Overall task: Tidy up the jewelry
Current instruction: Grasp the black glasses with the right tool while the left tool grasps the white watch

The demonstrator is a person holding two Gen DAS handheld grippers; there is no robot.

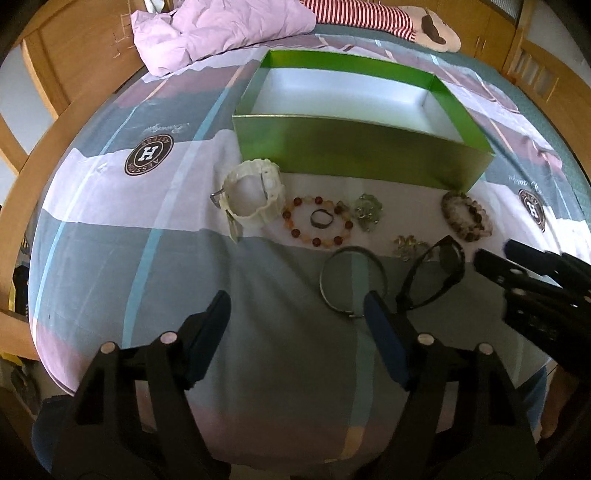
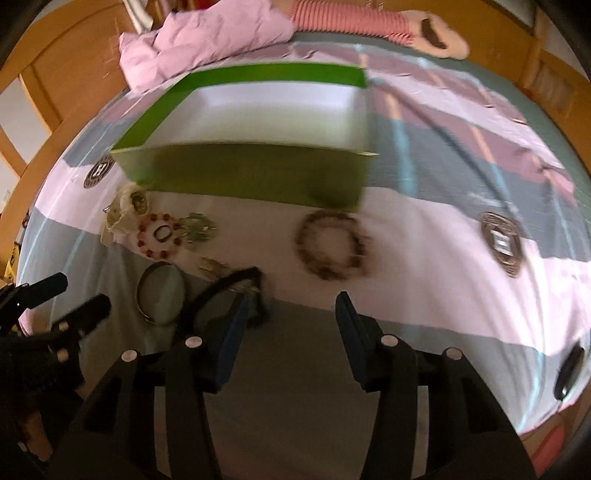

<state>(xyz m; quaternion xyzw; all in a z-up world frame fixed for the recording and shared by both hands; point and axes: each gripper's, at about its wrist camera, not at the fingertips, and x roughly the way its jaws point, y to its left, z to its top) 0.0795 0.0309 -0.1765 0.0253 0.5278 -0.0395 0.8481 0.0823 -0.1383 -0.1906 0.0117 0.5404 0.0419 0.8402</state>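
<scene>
An empty green box (image 1: 354, 147) with a white inside stands on the bed; it also shows in the right wrist view (image 2: 255, 173). In front of it lie a white watch (image 1: 251, 194), an amber bead bracelet (image 1: 317, 221) around a small ring (image 1: 320, 218), a green stone piece (image 1: 367, 210), a brown bead bracelet (image 1: 467, 216) (image 2: 332, 245), a small gold piece (image 1: 408, 247), a metal bangle (image 1: 352, 282) (image 2: 160, 293) and black sunglasses (image 1: 432, 277) (image 2: 225, 295). My left gripper (image 1: 297, 314) is open and empty, near the bangle. My right gripper (image 2: 291, 314) is open and empty, just short of the brown bracelet.
The bed has a striped pink, grey and white sheet (image 1: 110, 229). A crumpled lilac cloth (image 1: 218, 29) and a striped plush toy (image 1: 388, 18) lie behind the box. A wooden bed frame (image 1: 22, 177) runs around the edge. A dark object (image 2: 570, 365) lies at the right.
</scene>
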